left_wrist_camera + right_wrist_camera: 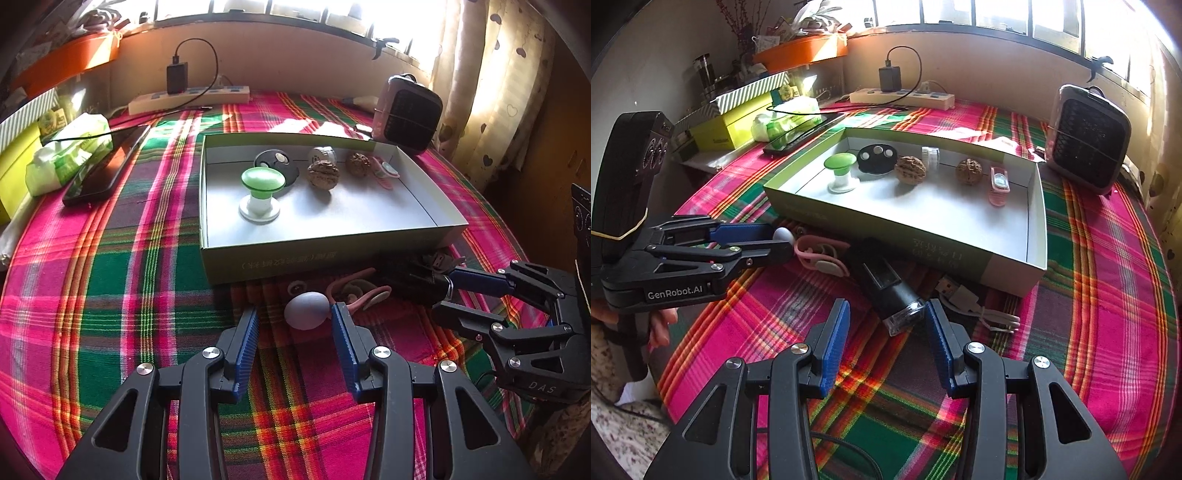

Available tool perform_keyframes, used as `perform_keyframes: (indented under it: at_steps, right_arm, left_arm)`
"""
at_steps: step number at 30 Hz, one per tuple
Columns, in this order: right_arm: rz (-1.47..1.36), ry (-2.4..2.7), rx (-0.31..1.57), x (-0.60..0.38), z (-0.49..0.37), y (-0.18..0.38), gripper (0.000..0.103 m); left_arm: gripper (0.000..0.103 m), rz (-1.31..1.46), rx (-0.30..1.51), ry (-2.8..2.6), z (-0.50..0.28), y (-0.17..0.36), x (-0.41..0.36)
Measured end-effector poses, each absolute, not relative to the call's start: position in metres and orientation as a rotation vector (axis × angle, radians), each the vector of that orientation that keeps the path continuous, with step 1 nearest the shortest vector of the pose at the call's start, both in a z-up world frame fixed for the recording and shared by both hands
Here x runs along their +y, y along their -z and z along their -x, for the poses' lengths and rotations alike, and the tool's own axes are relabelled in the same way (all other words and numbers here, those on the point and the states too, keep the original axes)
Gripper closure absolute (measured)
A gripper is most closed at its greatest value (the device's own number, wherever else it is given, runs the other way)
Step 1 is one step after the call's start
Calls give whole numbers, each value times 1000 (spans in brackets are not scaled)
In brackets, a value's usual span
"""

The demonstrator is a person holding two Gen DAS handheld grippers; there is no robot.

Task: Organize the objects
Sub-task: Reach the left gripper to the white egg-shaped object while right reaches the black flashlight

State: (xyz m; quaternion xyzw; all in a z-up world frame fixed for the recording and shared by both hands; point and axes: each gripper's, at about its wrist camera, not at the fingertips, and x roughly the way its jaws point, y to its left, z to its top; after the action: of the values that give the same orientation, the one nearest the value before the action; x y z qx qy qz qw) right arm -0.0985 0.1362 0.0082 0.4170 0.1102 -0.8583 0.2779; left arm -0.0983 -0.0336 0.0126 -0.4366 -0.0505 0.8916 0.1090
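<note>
Both claws stand over loose items on the plaid cloth just short of the tray [332,243], so the step in hand appears to be lining up the next pick for the tray.

Starting on the left, the left gripper [294,317] is spread, with the pale egg-shaped object [306,309] lying between its tips, closer to the right-hand pad and not visibly pressed by either. Just beyond that pad lie the pink earhooks [354,291], near enough to be dragged along if the claw shuts carelessly. The tray's near wall rises just ahead of the tips, so a lift has to clear that edge before moving forward.

To the right, the right gripper [886,314] is also spread, its jaws parted around the clear end of the black cylindrical device [886,284], which lies tilted toward the tray. A white USB cable [975,306] sits just outside its right pad.

Inside the tray, the green knob [840,166], the black disc [877,157], two walnuts [910,168] and other small pieces crowd the far side; the near half of the floor is bare and offers landing room.
</note>
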Motion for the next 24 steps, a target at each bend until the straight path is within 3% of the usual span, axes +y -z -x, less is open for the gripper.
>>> perform_keyframes:
  at_steps: [12, 24]
  right_arm:
    - [-1142, 2280, 423, 116, 113, 1, 59]
    - [-1137, 2301, 382, 115, 109, 1, 60]
  left_arm:
    - [65, 1281, -124, -2605, 105, -13, -26]
    - [65, 1296, -118, -2604, 113, -10, -22]
